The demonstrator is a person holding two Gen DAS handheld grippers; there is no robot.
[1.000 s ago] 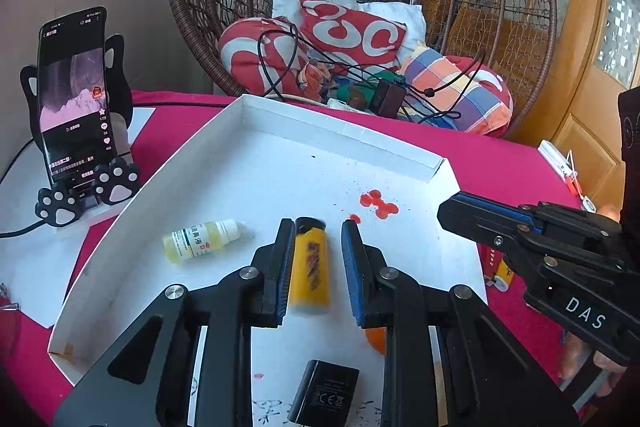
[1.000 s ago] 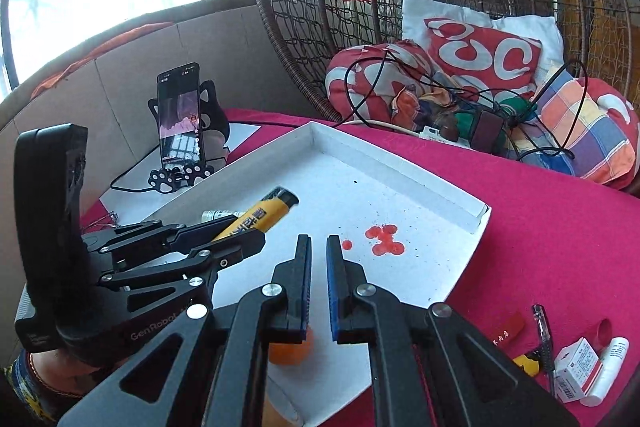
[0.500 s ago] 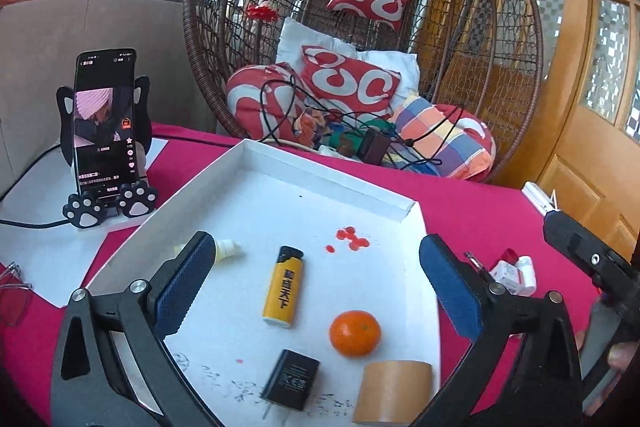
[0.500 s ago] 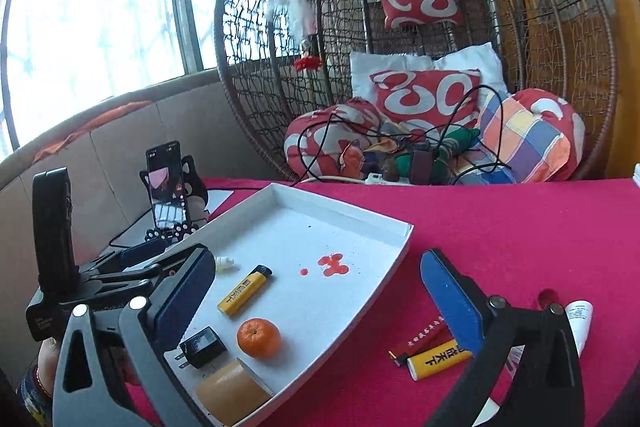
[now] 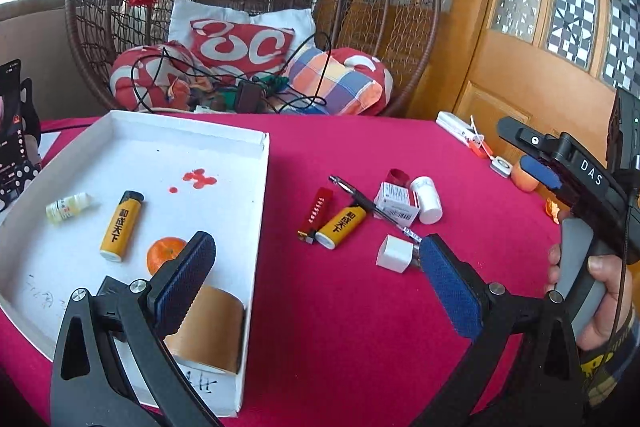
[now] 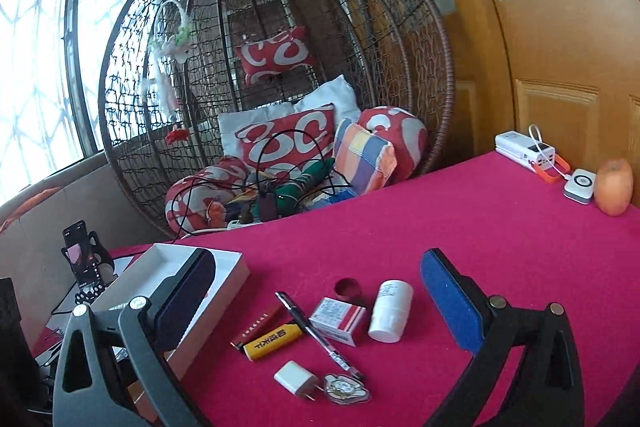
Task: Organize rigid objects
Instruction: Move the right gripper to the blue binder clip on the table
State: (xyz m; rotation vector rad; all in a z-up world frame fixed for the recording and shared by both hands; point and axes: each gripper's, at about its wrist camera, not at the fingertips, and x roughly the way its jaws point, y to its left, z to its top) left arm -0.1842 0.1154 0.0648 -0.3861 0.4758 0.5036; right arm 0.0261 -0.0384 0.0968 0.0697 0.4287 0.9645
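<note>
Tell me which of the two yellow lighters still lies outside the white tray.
The yellow lighter on the red tablecloth, beside the red stick; the other yellow lighter lies inside the white tray.

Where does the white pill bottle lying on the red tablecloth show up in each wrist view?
Left wrist: the white pill bottle lies right of centre, beside the small red-and-white box.
Right wrist: the bottle lies low, just right of centre, between the open fingers.
Shared landmark: the black pen crossing in front of the box.
</note>
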